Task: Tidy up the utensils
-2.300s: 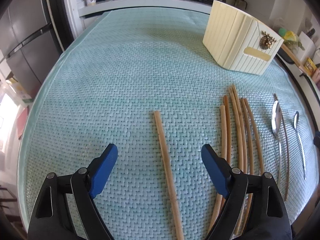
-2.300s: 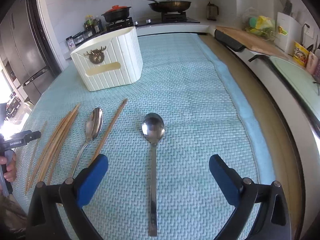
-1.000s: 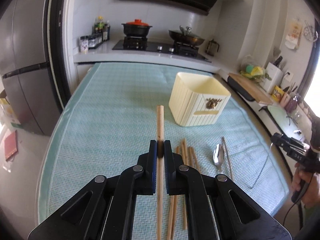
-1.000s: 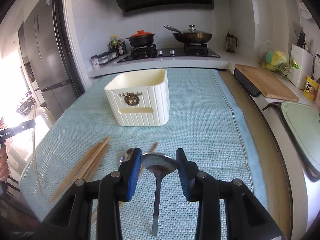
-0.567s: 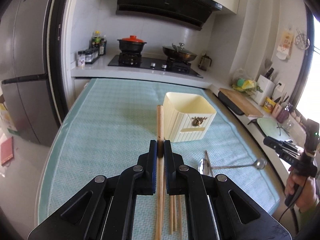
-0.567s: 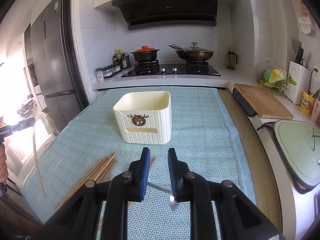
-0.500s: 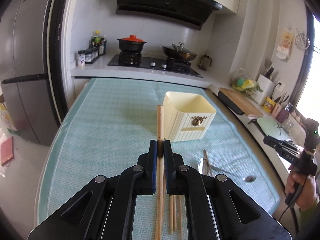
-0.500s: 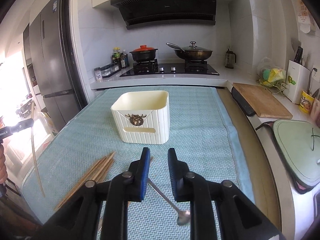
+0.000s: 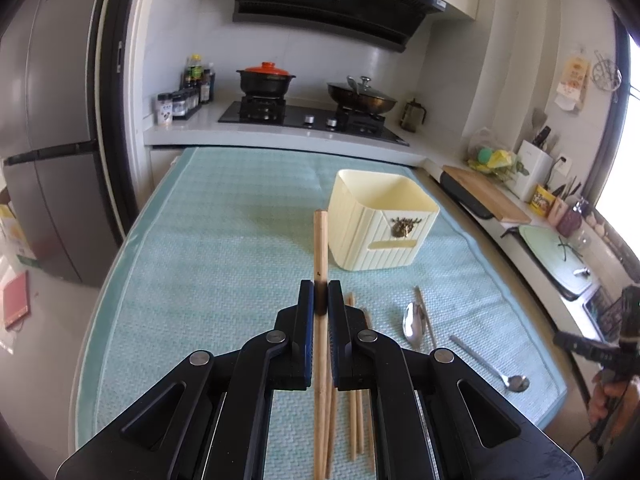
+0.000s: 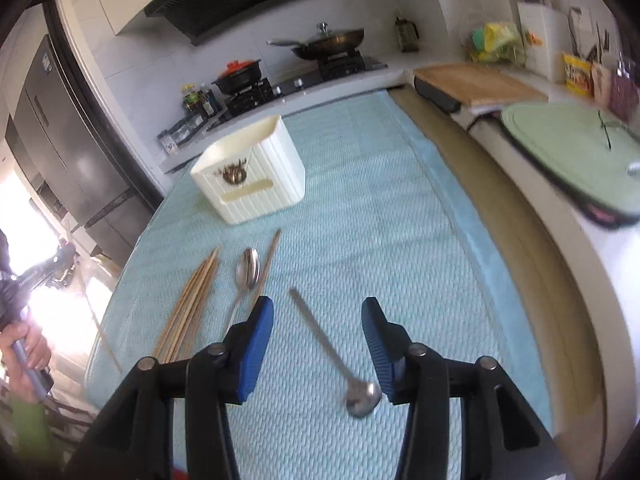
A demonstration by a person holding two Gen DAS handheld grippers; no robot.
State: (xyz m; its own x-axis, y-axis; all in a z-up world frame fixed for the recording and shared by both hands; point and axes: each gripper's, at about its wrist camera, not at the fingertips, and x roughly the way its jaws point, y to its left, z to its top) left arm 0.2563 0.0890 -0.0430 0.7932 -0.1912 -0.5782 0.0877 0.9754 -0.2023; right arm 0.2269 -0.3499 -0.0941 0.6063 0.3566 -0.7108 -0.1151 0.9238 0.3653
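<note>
Steel spoon [image 10: 358, 394] lies on the teal table mat [image 10: 360, 220], handle pointing away, its bowl just inside the right claw's [image 10: 318, 342] right pad; those jaws have just been opening and grip nothing. Left claw [image 9: 320, 300] is clenched on one wooden chopstick [image 9: 320, 240], raised before the cream utensil holder [image 9: 380, 226].

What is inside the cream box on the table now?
The cream box looks empty: only bare inner walls show in the left view. Its bottom is hidden by the front wall, so something small there cannot be excluded.
</note>
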